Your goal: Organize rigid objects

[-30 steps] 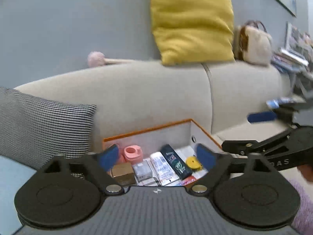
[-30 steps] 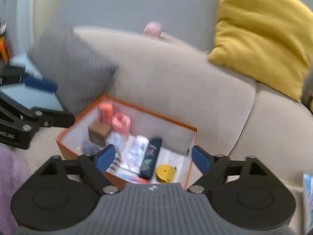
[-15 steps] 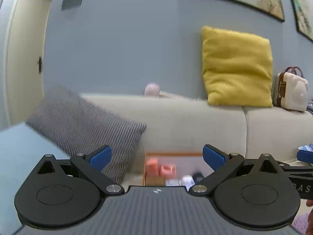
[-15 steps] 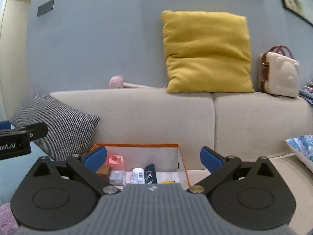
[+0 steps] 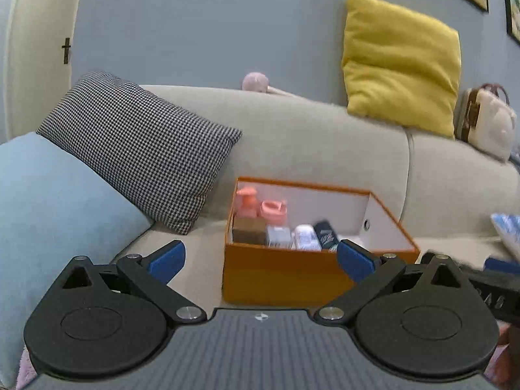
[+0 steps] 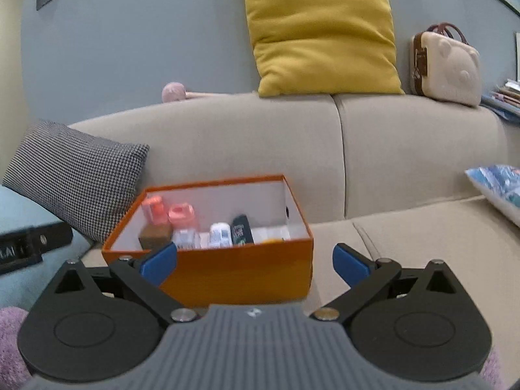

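Observation:
An orange box [image 5: 276, 279] with a white inside sits on the beige sofa seat; it also shows in the right wrist view [image 6: 234, 273]. It holds two pink bottles [image 5: 273, 213], a brown cube [image 5: 248, 230], a white bottle [image 6: 219, 234], a dark tube [image 6: 242, 229] and other small items. My left gripper [image 5: 260, 260] is open and empty, just in front of the box. My right gripper [image 6: 255, 260] is open and empty, also before the box.
A houndstooth cushion [image 5: 136, 149] leans left of the box beside a light blue cushion [image 5: 48, 214]. A yellow pillow [image 6: 321, 32] and a cream case [image 6: 445, 68] rest on the sofa back. A blue patterned cushion [image 6: 500, 188] lies at right.
Both grippers pulled back and up from over the box, then lowered; the box now stands farther ahead, seen from the front. Both stay open and empty.

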The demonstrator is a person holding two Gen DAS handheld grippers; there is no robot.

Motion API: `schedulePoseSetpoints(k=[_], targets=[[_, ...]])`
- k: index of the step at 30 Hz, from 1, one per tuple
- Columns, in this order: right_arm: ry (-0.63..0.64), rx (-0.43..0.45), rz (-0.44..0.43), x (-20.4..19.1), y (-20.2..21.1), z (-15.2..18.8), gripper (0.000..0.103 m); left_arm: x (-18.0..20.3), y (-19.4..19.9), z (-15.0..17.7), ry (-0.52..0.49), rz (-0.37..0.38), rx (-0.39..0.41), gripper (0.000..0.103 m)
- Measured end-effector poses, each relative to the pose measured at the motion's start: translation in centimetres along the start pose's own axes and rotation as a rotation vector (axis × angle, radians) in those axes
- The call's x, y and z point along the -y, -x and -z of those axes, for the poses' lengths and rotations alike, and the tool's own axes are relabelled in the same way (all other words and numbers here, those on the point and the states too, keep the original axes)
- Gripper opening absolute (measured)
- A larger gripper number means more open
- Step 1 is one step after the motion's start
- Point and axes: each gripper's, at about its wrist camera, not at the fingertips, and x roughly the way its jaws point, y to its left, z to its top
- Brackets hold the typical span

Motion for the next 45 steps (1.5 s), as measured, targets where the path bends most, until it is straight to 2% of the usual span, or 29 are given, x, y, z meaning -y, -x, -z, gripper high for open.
schedulePoseSetpoints(k=[4, 14, 22, 45], targets=[[0.027, 0.030, 0.016, -0.3, 0.4, 0.3, 0.101, 0.2, -0.2, 0.6, -0.014, -0.043, -0.014, 0.103], [0.025, 0.053, 0.041, 0.2, 1.1, 0.8, 0.101, 0.6, 0.4, 0.4, -0.036, -0.004, -0.010, 0.103], [0.043, 0.072, 0.029, -0.2, 1.5, 0.9, 0.101, 0.2, 0.6, 0.2, -0.033, -0.015, 0.000, 0.103], [0.055, 0.050, 0.022, -0.2, 1.3, 0.9, 0.101, -0.4, 0.6, 0.1, -0.031, -0.016, -0.002, 0.103]])
